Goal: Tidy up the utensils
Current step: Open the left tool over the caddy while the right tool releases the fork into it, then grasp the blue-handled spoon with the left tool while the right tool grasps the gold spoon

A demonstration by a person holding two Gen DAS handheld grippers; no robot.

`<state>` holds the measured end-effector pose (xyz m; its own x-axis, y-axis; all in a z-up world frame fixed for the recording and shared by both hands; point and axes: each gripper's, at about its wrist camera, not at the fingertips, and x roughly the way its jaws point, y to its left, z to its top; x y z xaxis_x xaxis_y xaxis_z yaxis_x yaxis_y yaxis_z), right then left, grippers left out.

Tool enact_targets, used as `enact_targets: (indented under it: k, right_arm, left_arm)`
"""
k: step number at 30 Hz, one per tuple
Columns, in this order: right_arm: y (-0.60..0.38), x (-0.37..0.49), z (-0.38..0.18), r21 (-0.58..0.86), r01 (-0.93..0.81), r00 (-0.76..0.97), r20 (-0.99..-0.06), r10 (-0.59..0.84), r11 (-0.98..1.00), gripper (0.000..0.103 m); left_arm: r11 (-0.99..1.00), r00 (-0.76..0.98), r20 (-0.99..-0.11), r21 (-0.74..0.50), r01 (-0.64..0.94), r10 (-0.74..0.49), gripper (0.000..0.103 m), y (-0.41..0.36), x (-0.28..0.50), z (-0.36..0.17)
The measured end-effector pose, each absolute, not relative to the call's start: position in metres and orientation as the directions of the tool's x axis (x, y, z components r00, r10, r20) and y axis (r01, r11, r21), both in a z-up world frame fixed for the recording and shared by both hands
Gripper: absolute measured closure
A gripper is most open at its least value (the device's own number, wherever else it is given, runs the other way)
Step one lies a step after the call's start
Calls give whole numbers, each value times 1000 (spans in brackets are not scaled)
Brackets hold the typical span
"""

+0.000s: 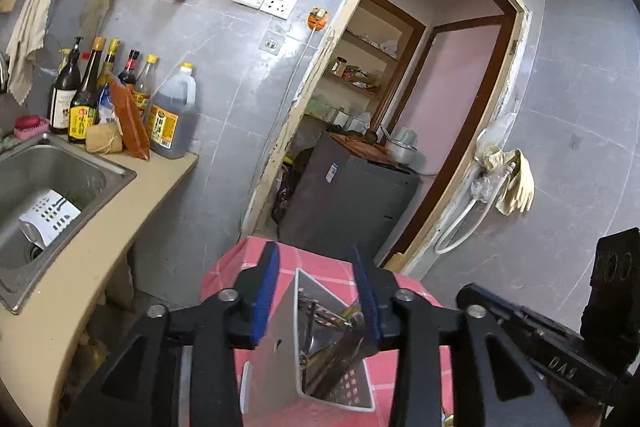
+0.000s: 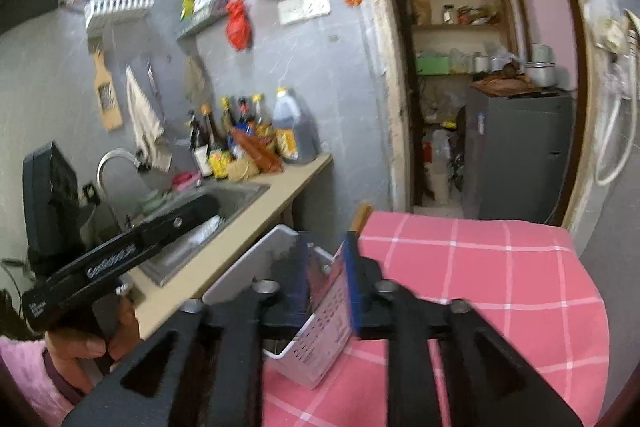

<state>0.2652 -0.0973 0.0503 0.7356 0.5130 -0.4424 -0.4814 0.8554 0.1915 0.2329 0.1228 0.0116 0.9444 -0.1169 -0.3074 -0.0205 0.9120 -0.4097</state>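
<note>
A grey-tiled kitchen fills both views, with a doorway to a pantry at the upper right of each frame and a beige worktop (image 1: pixel 72 259) running along the left, carrying a steel sink (image 1: pixel 60 183) and a row of sauce bottles (image 1: pixel 120 99). Low in the frame lies a surface covered with a pink checked cloth (image 2: pixel 480 287).

A white perforated caddy (image 1: pixel 332 379) sits on that cloth, and it is the thing both tools work on. In the left wrist view it appears bottom centre, its open mouth turned toward the camera, with metal utensils (image 1: pixel 328 339) lying inside, handles slanting from lower right to upper left. The left gripper (image 1: pixel 316 299) straddles the caddy's upper end; its blue-padded fingers (image 1: pixel 266 295) stand apart on either side of the walls, and whether they press them I cannot tell.

In the right wrist view, which is blurred, the right gripper (image 2: pixel 328 287) has its fingers closed on the caddy's near wall, one pad inside and one outside. The caddy's long axis runs from bottom centre up toward the left, tilted toward the sink.

A second white perforated holder (image 1: pixel 48 215) lies in the sink. The right tool appears to have the firmer hold, so I judge any lift or turn depends on it.
</note>
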Motion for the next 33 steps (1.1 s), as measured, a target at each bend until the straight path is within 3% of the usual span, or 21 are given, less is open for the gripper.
enact_targets:
  k: [1, 2, 4, 6, 12, 17, 33]
  right_arm:
    - [-104, 262, 52, 200, -467, 751, -425, 505, 862, 64]
    - [-112, 258, 54, 210, -452, 767, -405, 498, 867, 59]
    - [-125, 253, 58, 217, -426, 792, -380, 478, 878, 56]
    - [-140, 247, 63, 220, -398, 819, -352, 453, 891, 50]
    - [-185, 227, 74, 207, -311, 892, -274, 360, 928, 24]
    - [-223, 213, 76, 188, -240, 926, -249, 282, 952, 4]
    - [-328, 211, 35, 145, -97, 940, -313, 139, 985, 1]
  left_arm:
    - [915, 945, -306, -404, -19, -116, 54, 121, 232, 13]
    - [919, 947, -299, -394, -11, -117, 49, 116, 229, 17]
    - [927, 949, -292, -375, 4, -122, 43, 107, 225, 23]
    - [935, 951, -286, -354, 8, -117, 30, 97, 222, 29]
    - [955, 956, -269, -295, 31, -114, 7, 60, 213, 41]
    - [967, 953, -280, -252, 46, -119, 1, 25, 210, 39]
    - [965, 904, -377, -236, 116, -201, 0, -74, 225, -18]
